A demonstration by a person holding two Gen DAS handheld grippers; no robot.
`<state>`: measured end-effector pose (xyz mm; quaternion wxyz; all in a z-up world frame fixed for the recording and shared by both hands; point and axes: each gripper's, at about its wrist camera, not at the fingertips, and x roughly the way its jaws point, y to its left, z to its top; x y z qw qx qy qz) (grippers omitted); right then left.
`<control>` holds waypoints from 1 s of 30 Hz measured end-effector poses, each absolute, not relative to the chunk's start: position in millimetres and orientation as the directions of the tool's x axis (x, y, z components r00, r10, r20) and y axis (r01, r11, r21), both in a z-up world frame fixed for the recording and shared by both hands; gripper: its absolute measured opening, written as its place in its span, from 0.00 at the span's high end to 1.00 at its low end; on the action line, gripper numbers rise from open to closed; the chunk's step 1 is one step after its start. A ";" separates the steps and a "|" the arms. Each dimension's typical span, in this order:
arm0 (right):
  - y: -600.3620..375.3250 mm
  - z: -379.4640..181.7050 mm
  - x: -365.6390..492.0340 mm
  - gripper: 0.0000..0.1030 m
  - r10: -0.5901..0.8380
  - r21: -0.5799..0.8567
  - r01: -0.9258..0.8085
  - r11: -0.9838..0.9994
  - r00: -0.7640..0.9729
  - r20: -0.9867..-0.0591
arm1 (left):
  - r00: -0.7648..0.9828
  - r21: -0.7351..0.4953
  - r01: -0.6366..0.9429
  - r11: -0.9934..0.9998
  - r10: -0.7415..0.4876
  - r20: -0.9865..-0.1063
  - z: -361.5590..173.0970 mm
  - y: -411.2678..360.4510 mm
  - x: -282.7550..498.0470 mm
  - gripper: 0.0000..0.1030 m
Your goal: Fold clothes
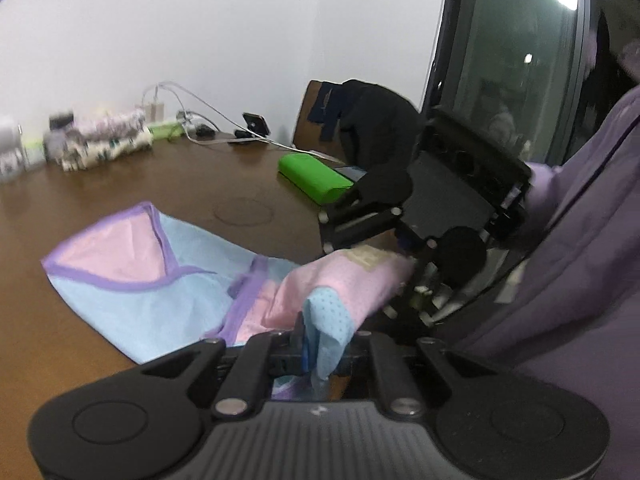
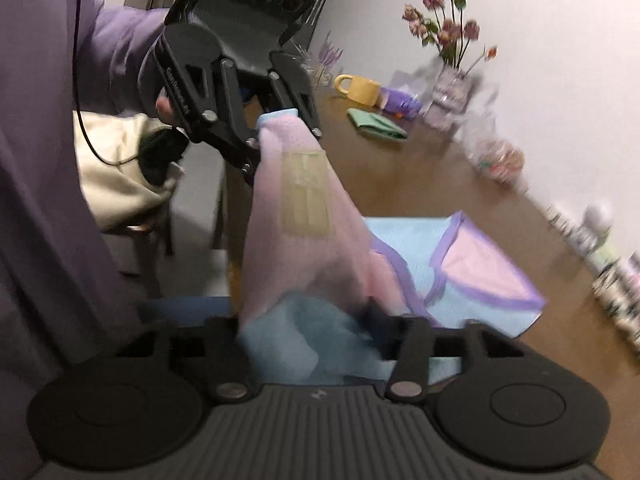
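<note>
1. Left gripper is clamped tight on the blue hem of the garment.
2. Right gripper pinches the same hem.
3. Hem lifted; the rest lies on the wooden table.

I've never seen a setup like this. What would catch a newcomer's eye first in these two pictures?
Most striking is the pastel garment, pink and light blue with purple trim, half lifted off the brown table. The left gripper and the right gripper each pinch an edge of it, so it stretches between them. Behind, a bright green case lies on the table in the left view, and a yellow mug and a vase of dried flowers stand near the wall in the right view.
</note>
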<state>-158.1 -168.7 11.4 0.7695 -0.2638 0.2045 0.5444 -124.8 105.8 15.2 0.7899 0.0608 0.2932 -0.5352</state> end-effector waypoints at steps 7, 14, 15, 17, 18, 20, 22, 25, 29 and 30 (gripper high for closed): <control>-203.1 36.8 -115.4 0.82 0.858 0.257 -0.934 0.247 0.087 -0.506 | 0.241 -0.410 0.816 0.407 -0.885 -0.400 22.8 129.4 -99.4 0.90; -223.0 19.8 -63.9 0.34 0.848 0.481 -0.753 0.449 0.189 -0.495 | 0.397 -0.523 0.576 0.629 -0.774 -0.494 -6.2 141.5 -53.6 0.69; -226.1 17.9 -63.9 0.34 0.847 0.492 -0.736 0.464 0.207 -0.490 | 0.400 -0.520 0.578 0.629 -0.774 -0.492 -7.6 140.9 -55.1 0.69; -234.3 14.3 -65.9 0.38 0.857 0.540 -0.689 0.483 0.246 -0.453 | 0.405 -0.503 0.592 0.630 -0.772 -0.490 -7.9 138.2 -59.7 0.70; -236.9 11.6 -66.0 0.52 0.858 0.571 -0.656 0.494 0.260 -0.443 | 0.404 -0.505 0.591 0.629 -0.773 -0.489 -7.5 137.2 -60.1 0.70; -239.1 7.9 -67.2 0.78 0.853 0.606 -0.607 0.514 0.287 -0.436 | 0.404 -0.524 0.580 0.624 -0.778 -0.480 -6.3 136.4 -60.8 0.79; -233.7 9.1 -71.4 0.90 0.833 0.572 -0.615 0.543 0.309 -0.459 | 0.409 -0.556 0.554 0.619 -0.784 -0.466 -4.7 138.7 -64.6 0.85; -225.6 10.9 -77.6 0.91 0.802 0.519 -0.624 0.584 0.342 -0.490 | 0.419 -0.548 0.532 0.645 -0.764 -0.491 -8.5 134.9 -70.6 0.85; -214.7 13.3 -85.9 0.84 0.756 0.445 -0.633 0.634 0.388 -0.527 | 0.483 -0.493 0.518 0.699 -0.714 -0.506 -5.5 137.9 -80.4 0.75; -212.0 13.9 -88.0 0.80 0.744 0.425 -0.634 0.646 0.399 -0.535 | 0.505 -0.480 0.515 0.710 -0.704 -0.499 -2.2 140.5 -83.2 0.71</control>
